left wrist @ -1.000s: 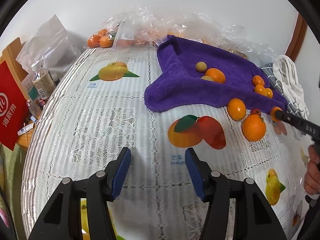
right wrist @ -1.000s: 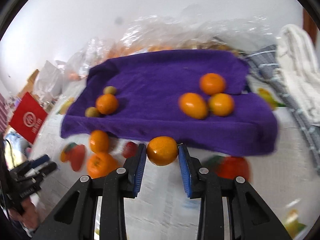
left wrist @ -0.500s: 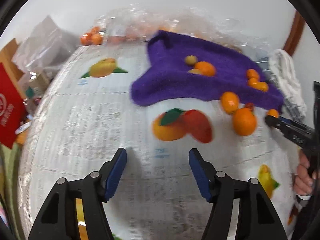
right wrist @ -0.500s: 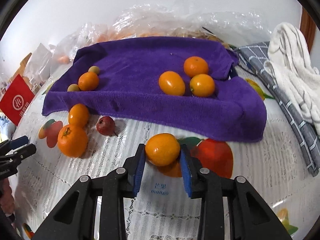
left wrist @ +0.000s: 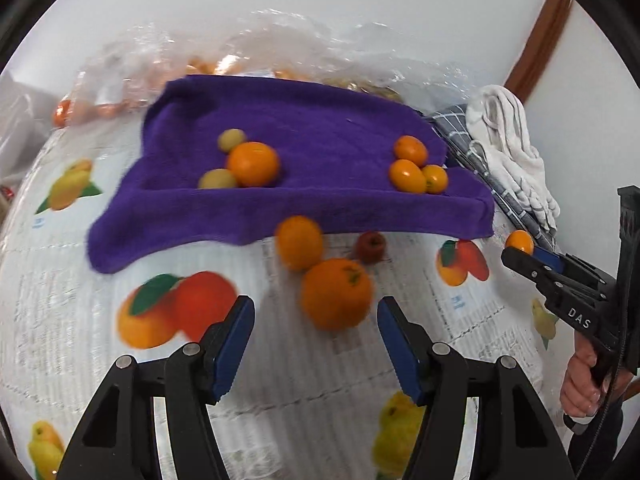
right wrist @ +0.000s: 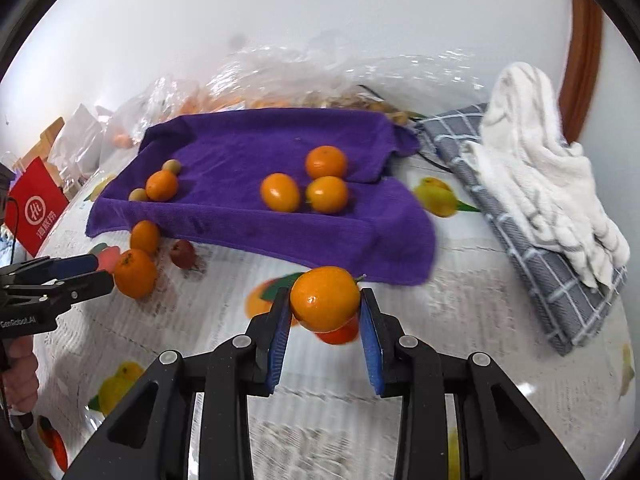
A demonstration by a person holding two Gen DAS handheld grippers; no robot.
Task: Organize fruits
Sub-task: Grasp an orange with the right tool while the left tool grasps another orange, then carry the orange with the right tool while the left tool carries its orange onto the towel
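Note:
My right gripper (right wrist: 325,312) is shut on an orange kumquat (right wrist: 325,298) and holds it above the tablecloth, short of the purple towel (right wrist: 248,152). It also shows in the left wrist view (left wrist: 520,246). My left gripper (left wrist: 316,320) is open and empty, with a large orange (left wrist: 336,293) just beyond its fingertips. A smaller orange (left wrist: 299,243) and a small red fruit (left wrist: 370,246) lie beside it on the tablecloth. On the towel lie one orange with two greenish fruits (left wrist: 252,163) and three oranges (left wrist: 416,166).
A grey checked cloth (right wrist: 532,248) with a white towel (right wrist: 540,184) on it lies at the right. Clear plastic bags with fruit (left wrist: 280,52) stand behind the purple towel. A red box (right wrist: 36,208) is at the far left. The fruit-print tablecloth (left wrist: 280,392) covers the table.
My left gripper has swung right and forward toward the large orange, staying open. My right gripper has kept hold of the kumquat and pulled back from the towel.

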